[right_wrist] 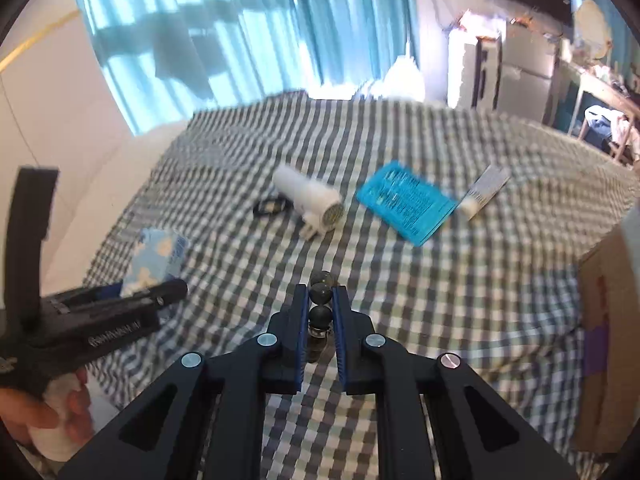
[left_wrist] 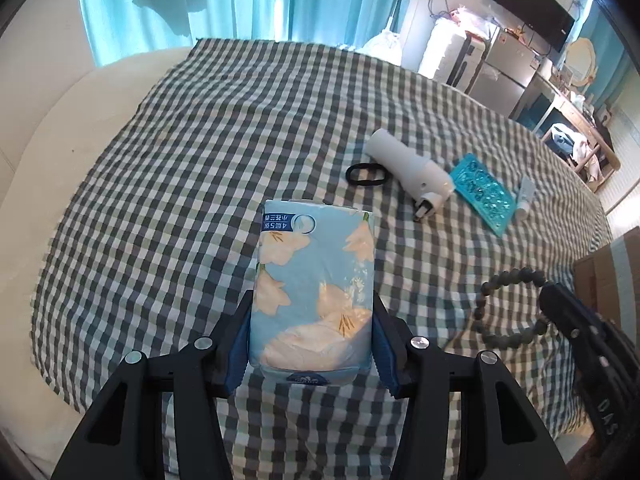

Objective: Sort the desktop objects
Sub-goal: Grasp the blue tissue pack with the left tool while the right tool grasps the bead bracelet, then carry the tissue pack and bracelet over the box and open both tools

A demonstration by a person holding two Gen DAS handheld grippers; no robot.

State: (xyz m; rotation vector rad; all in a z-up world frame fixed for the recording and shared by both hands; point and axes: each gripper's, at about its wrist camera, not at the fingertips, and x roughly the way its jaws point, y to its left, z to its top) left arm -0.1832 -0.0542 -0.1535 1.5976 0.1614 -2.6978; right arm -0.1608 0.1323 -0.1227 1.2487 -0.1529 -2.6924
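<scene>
So the left tool (left_wrist: 310,354) is clamped on a pack of tissues (left_wrist: 314,288), the blue one with peach flowers, both pads squeezing its sides and the pack sticking out toward 12 o'clock in the left wrist view. It's over the checked bedspread (left_wrist: 200,160).

The right tool (right_wrist: 320,300) is pinched together on a bracelet of dark round beads (right_wrist: 321,294), with a few beads lined up between the pads. From the left wrist view you can see the bead loop (left_wrist: 504,308) at about 3 o'clock of the tissues, running into the right tool there.

The rest lies on the bed further out, around 1 to 2 o'clock in the left wrist view: a black hair tie (left_wrist: 367,174) just beside a white torch-like cylinder (left_wrist: 408,168), then a teal blister pack (left_wrist: 482,194), and a small white tube (left_wrist: 525,202) touching its far edge. A cardboard box (left_wrist: 612,276) sits at 3 o'clock. The right wrist view is pretty blurred.
</scene>
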